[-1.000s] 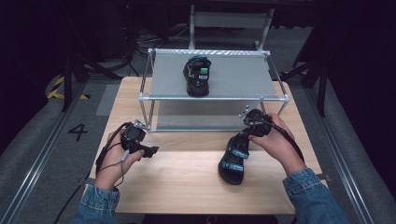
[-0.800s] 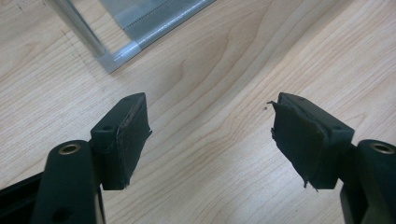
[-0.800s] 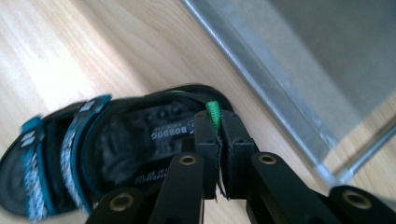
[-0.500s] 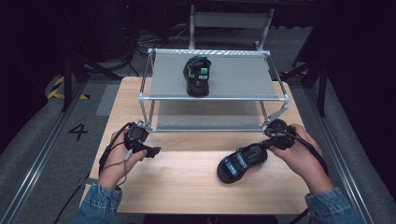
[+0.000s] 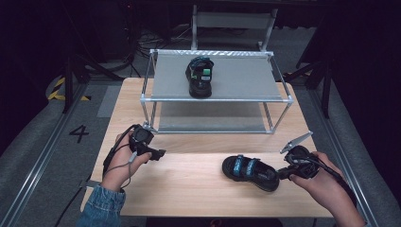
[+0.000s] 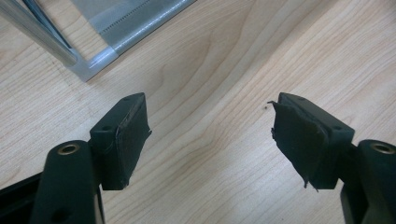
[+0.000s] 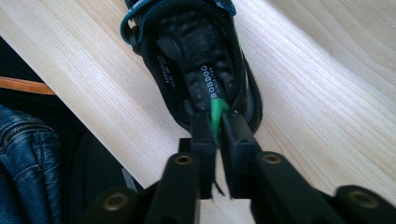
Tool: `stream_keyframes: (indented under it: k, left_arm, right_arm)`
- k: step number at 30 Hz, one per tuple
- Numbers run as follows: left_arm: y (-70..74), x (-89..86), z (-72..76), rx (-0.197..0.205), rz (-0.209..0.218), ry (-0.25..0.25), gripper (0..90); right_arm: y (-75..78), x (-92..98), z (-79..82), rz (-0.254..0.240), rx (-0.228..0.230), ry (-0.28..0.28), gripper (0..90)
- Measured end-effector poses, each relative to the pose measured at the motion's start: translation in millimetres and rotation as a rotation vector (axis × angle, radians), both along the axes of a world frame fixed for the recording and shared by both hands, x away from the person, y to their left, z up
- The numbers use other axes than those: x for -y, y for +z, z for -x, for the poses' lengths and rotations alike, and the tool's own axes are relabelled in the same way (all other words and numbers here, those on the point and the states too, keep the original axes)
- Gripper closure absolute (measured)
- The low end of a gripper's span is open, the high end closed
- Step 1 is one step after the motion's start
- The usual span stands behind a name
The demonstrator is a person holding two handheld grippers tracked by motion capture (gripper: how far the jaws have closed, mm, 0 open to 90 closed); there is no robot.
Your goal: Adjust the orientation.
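Since the table (image 5: 189, 184) is bare wood w/ only the two-tier rack (image 5: 215, 97) standing at its far side, the sandal (image 5: 250, 170) lying flat just ahead of the right gripper (image 5: 283, 172) is the thing in hand; its mate, another sandal (image 5: 200, 75), sits on the rack's top shelf, well apart. It looks light, w/ a stiff-ish moulded sole but soft straps, so it'll prob. swing or droop if lifted by one end. The right gripper's jaws have just been opening a bit, yet in the right gripper view they're nearly together on the green heel tab (image 7: 215, 114), pinching it; that tab is thin & floppy, so the hold seems weak. A firmer take would be across the sole edge or the heel strap. The left gripper (image 5: 153, 153) is slack, jaws wide apart over bare wood near the rack's front corner post (image 6: 42, 35), nothing between them. Hard to tell: how much tab the pads actually catch; the sandal's toe is cut off in the right gripper view.
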State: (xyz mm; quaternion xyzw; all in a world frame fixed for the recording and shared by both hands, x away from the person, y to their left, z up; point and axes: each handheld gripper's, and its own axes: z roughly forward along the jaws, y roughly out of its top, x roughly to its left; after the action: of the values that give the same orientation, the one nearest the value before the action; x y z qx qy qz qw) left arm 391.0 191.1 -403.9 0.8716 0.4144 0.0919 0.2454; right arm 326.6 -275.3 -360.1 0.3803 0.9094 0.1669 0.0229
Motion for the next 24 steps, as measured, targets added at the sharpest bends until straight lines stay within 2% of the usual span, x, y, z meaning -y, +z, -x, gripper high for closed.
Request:
stream_keyframes:
  k: [1,3,6,8,12,15,17,20,22,24]
  left_arm:
    - [-0.2,0.0,-0.1,-0.001,-0.001,-0.001,27.5]
    - [-0.5,0.3,-0.4,-0.005,0.000,-0.002,27.5]
    - [-1.2,0.0,-0.8,-0.008,0.003,-0.002,27.4]
    - [-2.4,-0.9,-1.2,-0.013,0.009,-0.002,27.2]
    - [-4.0,-4.2,-1.8,-0.021,0.013,0.003,27.2]
    - [-6.3,-8.0,-2.8,-0.026,0.018,0.007,27.2]
    - [-8.1,-10.3,-3.1,-0.035,0.019,0.014,27.2]
    - [-9.5,-13.6,-2.8,-0.036,0.016,0.024,27.1]
    - [-9.6,-15.1,-2.0,-0.036,0.020,0.027,27.1]
    - [-9.7,-15.7,-1.0,-0.033,0.020,0.024,27.1]
  right_arm:
    - [0.8,-0.1,-0.6,0.004,0.012,0.003,75.6]
    - [4.1,-2.9,-4.0,0.016,0.071,0.031,66.3]
    - [5.0,-11.7,-10.6,0.021,0.113,0.086,58.0]
    - [2.0,-19.8,-16.5,0.031,0.116,0.104,56.1]
    - [-8.3,-37.4,-27.5,0.085,0.128,0.195,53.9]
    - [-15.7,-44.9,-37.9,0.106,0.150,0.240,51.6]
    - [-19.2,-48.1,-43.7,0.098,0.149,0.249,51.6]
    - [-24.5,-54.3,-48.4,0.115,0.148,0.298,52.0]
    - [-28.6,-58.0,-51.5,0.108,0.140,0.322,53.2]
    - [-30.8,-59.8,-55.9,0.078,0.101,0.308,57.1]
